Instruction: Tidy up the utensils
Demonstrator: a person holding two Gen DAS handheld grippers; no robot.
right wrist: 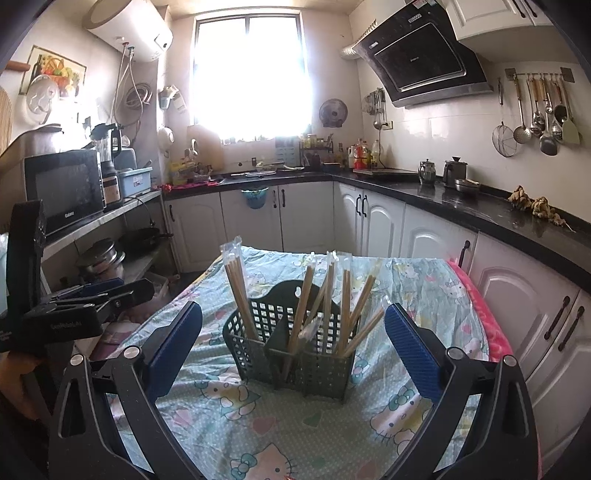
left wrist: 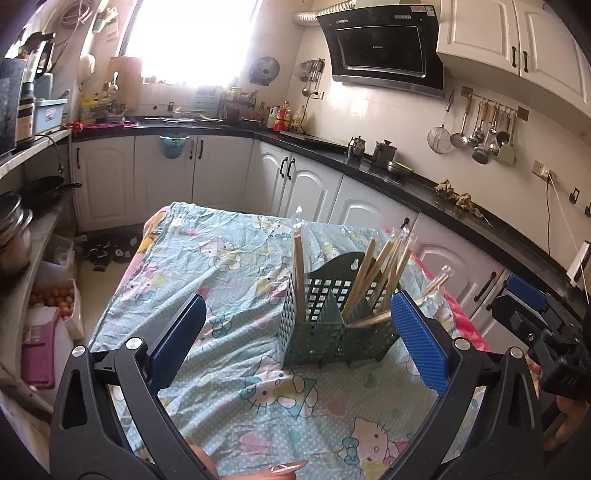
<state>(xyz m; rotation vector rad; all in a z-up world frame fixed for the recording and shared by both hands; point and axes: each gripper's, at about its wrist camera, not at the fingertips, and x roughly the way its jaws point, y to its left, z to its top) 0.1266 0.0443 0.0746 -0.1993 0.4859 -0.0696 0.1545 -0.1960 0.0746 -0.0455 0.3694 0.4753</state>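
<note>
Wrapped chopsticks (right wrist: 236, 291) are stood upright in a dark green perforated holder (right wrist: 295, 354) set on the cartoon-print cloth (right wrist: 258, 424) covering the counter. The left tongs (left wrist: 299, 339) and right tongs (right wrist: 293, 347) are held wide apart, nothing gripped.

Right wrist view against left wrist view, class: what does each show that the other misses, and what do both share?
Only the right wrist view shows the black microwave oven and the white cylindrical water heater. Only the left wrist view shows the box of orange-brown eggs on the floor. Both show the dark green perforated plastic utensil basket holding wrapped wooden chopsticks, the cartoon-cat printed cloth, and the open left gripper and right gripper.
</note>
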